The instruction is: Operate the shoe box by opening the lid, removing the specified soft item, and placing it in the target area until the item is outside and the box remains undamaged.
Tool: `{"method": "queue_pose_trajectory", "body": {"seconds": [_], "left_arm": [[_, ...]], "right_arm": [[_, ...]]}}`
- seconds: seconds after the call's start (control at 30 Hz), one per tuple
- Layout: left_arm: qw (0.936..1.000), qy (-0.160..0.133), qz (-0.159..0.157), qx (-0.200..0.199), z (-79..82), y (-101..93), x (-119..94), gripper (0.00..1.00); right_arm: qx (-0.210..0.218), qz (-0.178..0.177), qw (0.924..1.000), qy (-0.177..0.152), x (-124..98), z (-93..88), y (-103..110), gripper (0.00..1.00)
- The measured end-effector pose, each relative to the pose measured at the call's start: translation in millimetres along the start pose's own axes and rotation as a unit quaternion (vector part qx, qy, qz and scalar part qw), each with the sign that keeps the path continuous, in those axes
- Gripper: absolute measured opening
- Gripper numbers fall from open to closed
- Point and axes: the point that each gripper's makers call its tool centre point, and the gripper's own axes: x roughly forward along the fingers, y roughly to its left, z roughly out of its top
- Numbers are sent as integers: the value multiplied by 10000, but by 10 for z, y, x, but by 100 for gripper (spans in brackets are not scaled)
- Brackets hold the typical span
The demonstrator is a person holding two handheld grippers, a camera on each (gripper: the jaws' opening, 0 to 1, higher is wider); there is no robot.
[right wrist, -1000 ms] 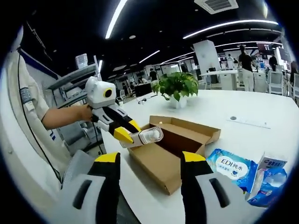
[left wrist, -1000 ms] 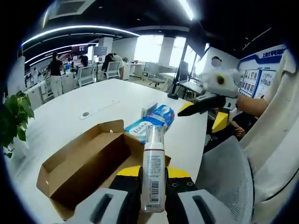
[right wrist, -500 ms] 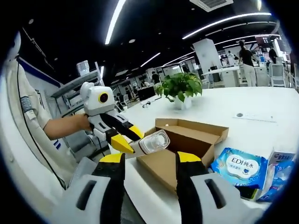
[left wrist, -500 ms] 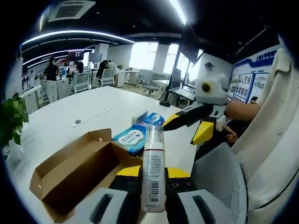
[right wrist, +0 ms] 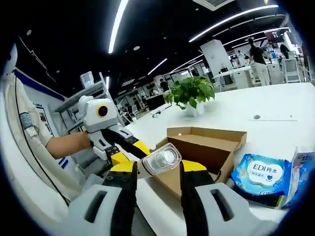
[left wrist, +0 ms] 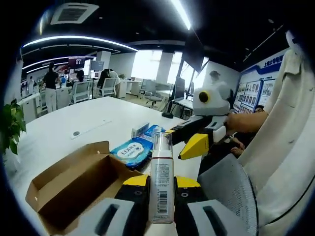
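My left gripper (left wrist: 161, 181) is shut on a white bottle (left wrist: 161, 164) with a clear cap and a barcode label, held upright above the table. Left of it lies the open brown shoe box (left wrist: 74, 184). My right gripper (left wrist: 184, 140) reaches in from the right, its yellow tips close to the bottle's top. In the right gripper view, the right gripper (right wrist: 157, 169) is open and the bottle cap (right wrist: 162, 160) sits between its tips. The left gripper (right wrist: 134, 153) holds the bottle from the left there. The box (right wrist: 209, 147) lies just behind.
A blue wipes pack (left wrist: 130, 150) (right wrist: 261, 172) and a second blue-white pack (right wrist: 305, 162) lie on the white table (left wrist: 88, 115) beside the box. A potted plant (right wrist: 189, 93) stands farther back. A grey mesh chair (left wrist: 229, 191) and a person's sleeve (left wrist: 285, 147) are at the right.
The two grippers have come together: the right gripper has closed in on the bottle, its jaws have narrowed, and the cap now sits between its tips. The left still holds the bottle.
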Motion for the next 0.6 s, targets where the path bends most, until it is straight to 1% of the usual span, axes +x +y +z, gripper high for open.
{"method": "queue_pose_trajectory", "body": {"seconds": [0.17, 0.3, 0.43, 0.6], "left_arm": [[9999, -125, -40, -72, 21, -17, 10, 17], [9998, -164, -49, -132, 27, -15, 16, 17], [9993, -227, -148, -269, 32, -16, 13, 17], [9990, -191, -263, -304, 31, -88, 31, 17]], "right_arm": [[169, 3, 9998, -111, 17, 37, -24, 28], [168, -5, 9998, -144, 23, 52, -23, 27], [204, 37, 9995, -245, 23, 103, -4, 26], [172, 89, 9995, -261, 35, 124, 26, 25]]}}
